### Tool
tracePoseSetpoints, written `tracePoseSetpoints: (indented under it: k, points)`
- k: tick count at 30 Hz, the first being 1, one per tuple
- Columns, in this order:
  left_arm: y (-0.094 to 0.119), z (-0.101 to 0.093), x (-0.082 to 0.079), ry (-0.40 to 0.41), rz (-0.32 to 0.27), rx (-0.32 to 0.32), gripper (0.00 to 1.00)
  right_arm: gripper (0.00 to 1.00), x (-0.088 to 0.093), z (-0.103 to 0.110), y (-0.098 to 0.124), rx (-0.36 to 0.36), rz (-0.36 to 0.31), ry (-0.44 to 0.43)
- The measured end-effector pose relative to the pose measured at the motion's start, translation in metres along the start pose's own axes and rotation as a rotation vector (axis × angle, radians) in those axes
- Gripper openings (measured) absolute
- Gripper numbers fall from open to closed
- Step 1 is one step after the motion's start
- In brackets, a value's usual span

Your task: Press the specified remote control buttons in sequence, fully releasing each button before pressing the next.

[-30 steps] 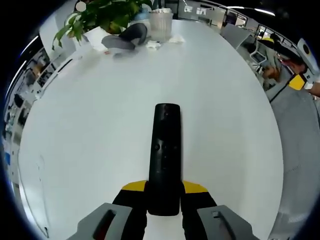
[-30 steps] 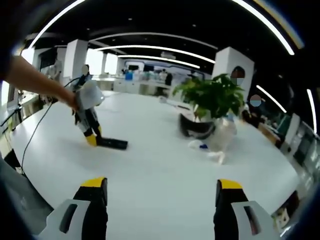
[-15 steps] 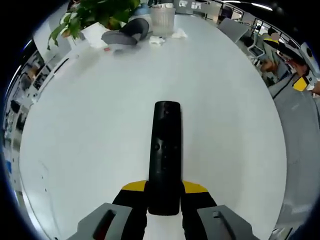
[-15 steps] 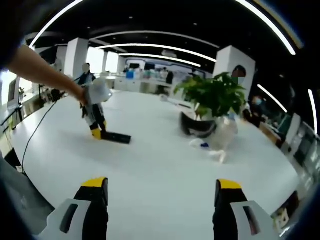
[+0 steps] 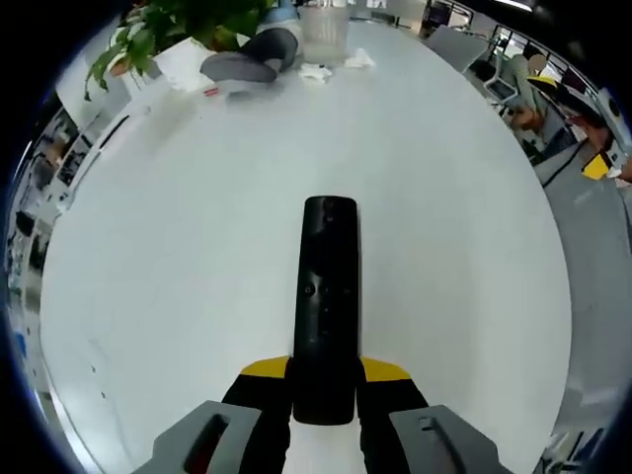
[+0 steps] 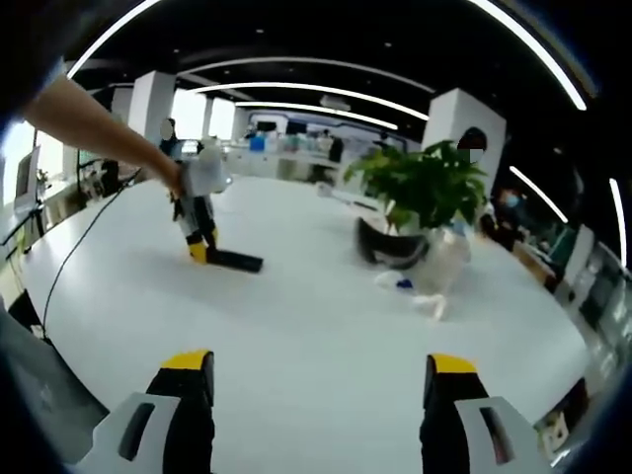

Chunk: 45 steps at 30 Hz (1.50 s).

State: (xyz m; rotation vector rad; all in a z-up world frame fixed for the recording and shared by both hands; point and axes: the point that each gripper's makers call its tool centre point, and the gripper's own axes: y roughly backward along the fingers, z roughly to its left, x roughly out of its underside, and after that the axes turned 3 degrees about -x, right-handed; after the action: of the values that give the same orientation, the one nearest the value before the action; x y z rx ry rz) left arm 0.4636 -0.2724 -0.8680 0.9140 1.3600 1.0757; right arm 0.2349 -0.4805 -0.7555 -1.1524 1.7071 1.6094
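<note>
Left gripper [image 5: 325, 395] fingers clamp the slim black plastic remote control [image 5: 327, 296]; right gripper [image 6: 321, 395], fingers spread empty, should press squarely, then lift clear.

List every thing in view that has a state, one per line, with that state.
Left claw: shut on the remote.
Right claw: open, holding nothing.
Remote: flat on the table, buttons up, one end gripped.
Plant: upright.
Clear cup: upright.

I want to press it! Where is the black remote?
In the left gripper view, the black remote lies on the white table, its near end clamped in the left gripper.
</note>
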Motion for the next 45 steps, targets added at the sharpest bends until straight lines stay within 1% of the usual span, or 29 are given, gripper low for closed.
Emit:
tracePoseSetpoints:
  k: [3, 8, 13, 15, 16, 18, 23, 25, 26, 27, 30, 33, 34, 35, 36, 37, 38, 39, 40, 42, 45]
  points:
    - [-0.001, 0.004, 0.0, -0.001, 0.003, 0.0, 0.24, 0.86, 0.0, -0.001, 0.0, 0.003, 0.002, 0.0]
    - [0.0, 0.003, 0.0, -0.007, -0.001, -0.014, 0.24, 0.87, -0.001, -0.001, 0.0, 0.002, -0.005, -0.004]
    - [0.001, 0.001, 0.0, -0.015, -0.029, -0.032, 0.25, 0.87, -0.001, -0.001, -0.001, -0.001, -0.001, 0.002]
    - [0.001, 0.002, -0.001, -0.028, -0.034, -0.063, 0.26, 0.87, -0.001, 0.0, -0.001, -0.003, -0.001, -0.001]
    - [0.002, 0.003, -0.002, -0.053, -0.038, -0.082, 0.27, 0.87, -0.001, 0.0, -0.001, -0.006, -0.001, 0.001]
    - [0.002, 0.002, -0.002, -0.069, -0.041, -0.103, 0.27, 0.87, -0.001, 0.001, -0.001, -0.009, -0.003, 0.004]
    - [0.004, 0.003, -0.001, -0.03, -0.063, -0.153, 0.28, 0.87, -0.003, 0.0, 0.0, -0.006, -0.013, -0.001]
    - [0.006, 0.007, -0.001, -0.023, -0.077, -0.195, 0.34, 0.87, -0.004, 0.0, 0.001, -0.005, -0.02, -0.004]
    - [0.009, 0.015, -0.002, -0.01, -0.091, -0.254, 0.38, 0.87, -0.004, -0.001, 0.001, -0.005, -0.022, -0.006]
    - [0.01, 0.017, -0.001, 0.009, -0.097, -0.276, 0.42, 0.87, -0.004, -0.001, 0.001, -0.005, -0.022, -0.007]
    - [0.013, 0.02, 0.002, 0.07, -0.122, -0.319, 0.48, 0.88, -0.004, -0.001, 0.001, -0.004, -0.021, -0.004]
    - [0.017, 0.027, 0.006, 0.157, -0.145, -0.388, 0.57, 0.88, -0.004, 0.001, 0.001, -0.008, -0.019, 0.002]
    - [0.018, 0.028, 0.007, 0.167, -0.148, -0.398, 0.6, 0.88, -0.004, 0.001, 0.001, -0.01, -0.02, 0.003]
    - [0.02, 0.03, 0.009, 0.182, -0.158, -0.424, 0.63, 0.88, -0.005, 0.001, 0.002, -0.011, -0.022, 0.003]
    - [0.021, 0.032, 0.011, 0.215, -0.169, -0.438, 0.66, 0.88, -0.005, 0.001, 0.002, -0.011, -0.023, 0.001]
    - [0.02, 0.031, 0.013, 0.246, -0.175, -0.434, 0.68, 0.88, -0.004, 0.0, 0.002, -0.008, -0.024, -0.005]
    - [0.021, 0.031, 0.015, 0.258, -0.177, -0.436, 0.71, 0.88, -0.005, -0.001, 0.003, -0.005, -0.027, -0.009]
    - [0.024, 0.036, 0.016, 0.263, -0.188, -0.469, 0.76, 0.88, -0.007, -0.002, 0.005, -0.001, -0.039, -0.015]
    - [0.024, 0.038, 0.018, 0.271, -0.188, -0.469, 0.79, 0.88, -0.007, -0.003, 0.005, 0.0, -0.043, -0.018]
    - [0.025, 0.038, 0.022, 0.312, -0.186, -0.475, 0.85, 0.89, -0.007, -0.005, 0.005, 0.006, -0.046, -0.025]
    - [0.026, 0.037, 0.025, 0.331, -0.19, -0.48, 0.9, 0.9, -0.008, -0.004, 0.005, 0.004, -0.049, -0.031]
